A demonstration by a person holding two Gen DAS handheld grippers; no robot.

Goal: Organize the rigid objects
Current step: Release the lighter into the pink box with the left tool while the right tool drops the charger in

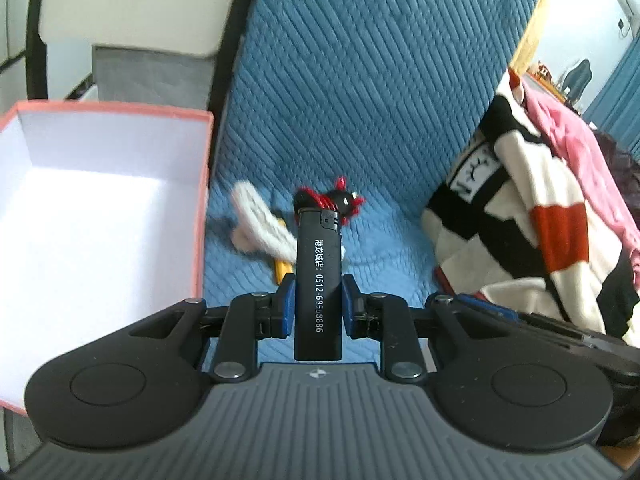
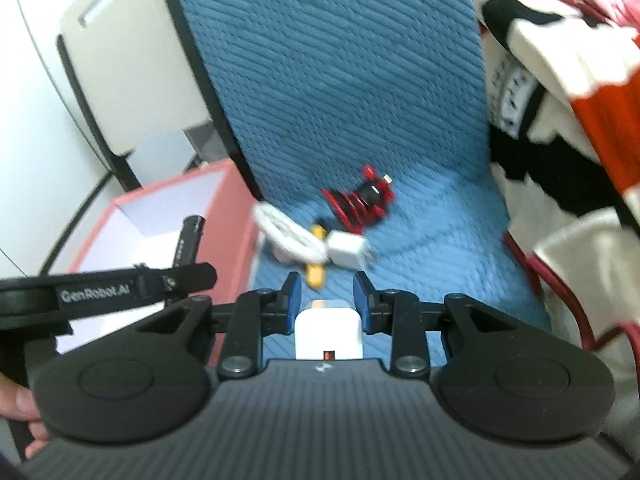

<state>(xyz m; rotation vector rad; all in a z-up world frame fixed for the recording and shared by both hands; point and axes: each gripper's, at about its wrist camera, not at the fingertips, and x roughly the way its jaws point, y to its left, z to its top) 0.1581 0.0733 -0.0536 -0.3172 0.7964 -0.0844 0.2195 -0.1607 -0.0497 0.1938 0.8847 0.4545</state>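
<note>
Blue quilted couch fabric [image 1: 360, 80] is filling the space ahead of me. My left gripper [image 1: 319, 300] is squeezing a black lighter [image 1: 319, 280], pointing it up just right of the pink box [image 1: 202, 200], whose white inside is sitting wide open. My right gripper [image 2: 327, 302] is hugging a white charger block [image 2: 329, 334] between its blue pads. Only this right view is showing a second white charger [image 2: 346, 254] by the yellow thing [image 2: 316, 276], white cable [image 2: 280, 232] and red-black coil [image 2: 360, 200]. Striped cloth [image 1: 520, 220] is crowding my right edge.
</note>
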